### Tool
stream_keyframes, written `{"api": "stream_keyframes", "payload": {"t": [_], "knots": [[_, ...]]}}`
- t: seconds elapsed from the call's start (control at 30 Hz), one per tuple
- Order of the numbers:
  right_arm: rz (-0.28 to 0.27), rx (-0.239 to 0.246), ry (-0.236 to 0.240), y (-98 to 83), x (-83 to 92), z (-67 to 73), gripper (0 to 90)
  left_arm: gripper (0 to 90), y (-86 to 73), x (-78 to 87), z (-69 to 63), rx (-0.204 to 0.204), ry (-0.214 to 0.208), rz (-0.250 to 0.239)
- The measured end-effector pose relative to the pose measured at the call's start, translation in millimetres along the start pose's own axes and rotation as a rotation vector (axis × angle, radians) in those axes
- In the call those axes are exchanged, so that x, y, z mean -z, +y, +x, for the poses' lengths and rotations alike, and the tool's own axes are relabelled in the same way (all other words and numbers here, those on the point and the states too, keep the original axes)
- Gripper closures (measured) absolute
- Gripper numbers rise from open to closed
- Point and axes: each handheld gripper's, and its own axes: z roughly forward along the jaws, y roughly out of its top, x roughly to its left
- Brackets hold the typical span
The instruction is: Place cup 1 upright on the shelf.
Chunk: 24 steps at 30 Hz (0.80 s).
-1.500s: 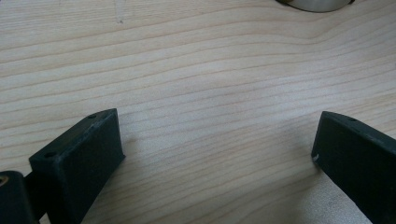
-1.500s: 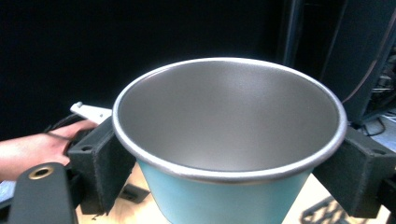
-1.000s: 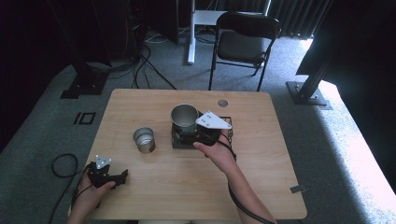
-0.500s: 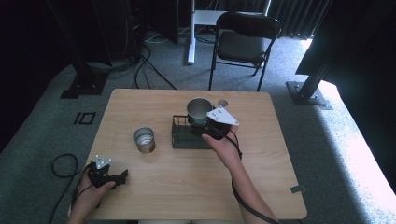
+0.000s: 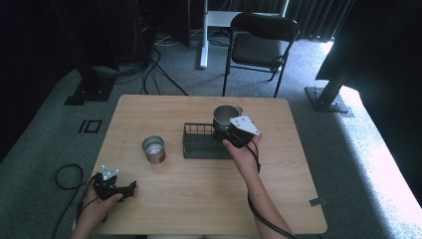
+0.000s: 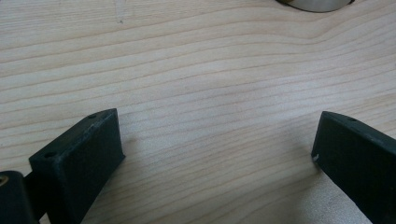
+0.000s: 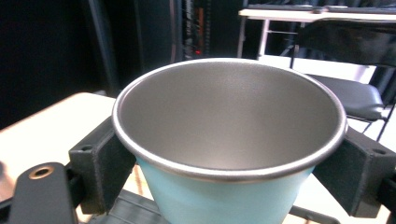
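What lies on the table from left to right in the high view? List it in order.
Left hand-held gripper → steel cup → black wire rack → light-blue cup clamped in the right hand-held gripper.

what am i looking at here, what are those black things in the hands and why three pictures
A person sits at a wooden table holding a hand tool in each hand. Each tool is a gripper: two black jaws that open and shut like tongs, with a small camera riding on it.

The wide picture comes from a fixed camera above the table. The other two come from the cameras on the grippers, looking along their own jaws.

The right gripper holds a metal cup, light blue outside, one jaw on each side of it. The high view shows it at the right end of a black wire rack.

The left gripper rests near the table's front left corner. Its jaws stand wide apart with bare wood between them.

A second metal cup, the spare cup, stands on the table left of the rack.
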Motion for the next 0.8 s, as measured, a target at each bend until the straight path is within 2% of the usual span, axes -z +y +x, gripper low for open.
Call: {"api": "stream_keyframes", "payload": {"t": [0.17,0.27,0.53,0.8], "knots": [[0.018,-0.017,-0.047,-10.4,-2.7,-6.5,12.9,2.4,0.0,0.0,0.0,0.0,-0.001,0.0],[0.021,-0.021,-0.054,-15.8,-4.1,-9.6,12.9,2.4,0.0,0.0,0.0,0.0,-0.001,0.0],[0.048,-0.046,-0.059,-32.5,-10.2,-11.3,12.9,2.4,0.0,0.0,0.0,0.0,-0.001,0.0],[0.05,-0.062,-0.051,-39.5,-11.1,-12.3,12.9,2.4,0.0,0.0,0.0,0.001,-0.001,0.0]]}}
